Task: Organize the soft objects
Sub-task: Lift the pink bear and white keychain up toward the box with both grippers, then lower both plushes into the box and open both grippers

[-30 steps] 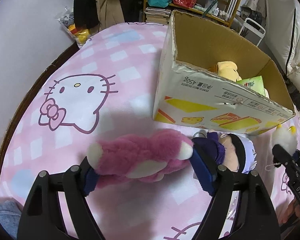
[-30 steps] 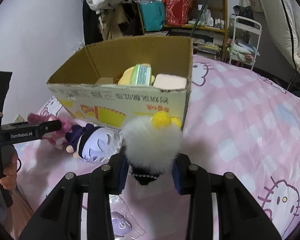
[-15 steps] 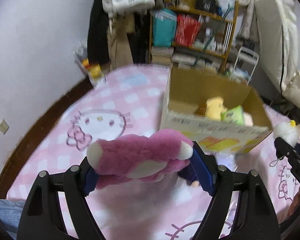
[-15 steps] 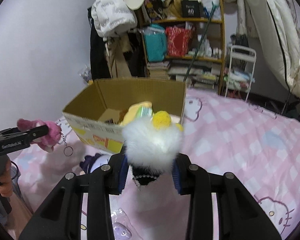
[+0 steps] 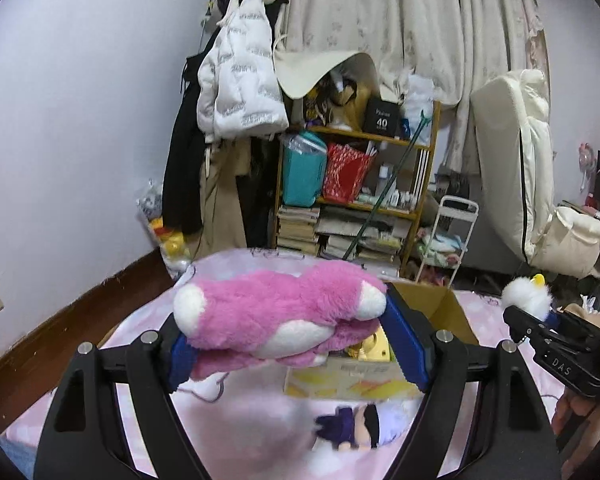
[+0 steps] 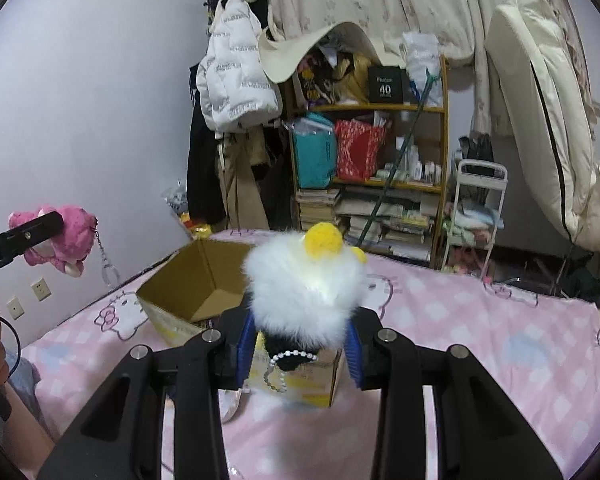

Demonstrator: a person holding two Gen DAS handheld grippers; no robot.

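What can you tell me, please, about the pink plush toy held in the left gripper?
The pink plush toy is shaggy bright-pink fur with white patches at both ends and a white underside. It lies crosswise, clamped between the blue pads of the left gripper, lifted clear of the bed. In the right wrist view a metal keychain hangs from it. Nothing but the pads touches it.

Both views are taken from above the bed, looking almost level along the gripper fingers toward the bookshelf [image 5: 356, 196] [image 6: 372, 152] at the far wall. The cardboard box [image 5: 432, 312] [image 6: 204, 284] is seen close below in both. The shelf, hanging white jacket [image 5: 240, 76] [image 6: 236, 76] and curtain are shared.
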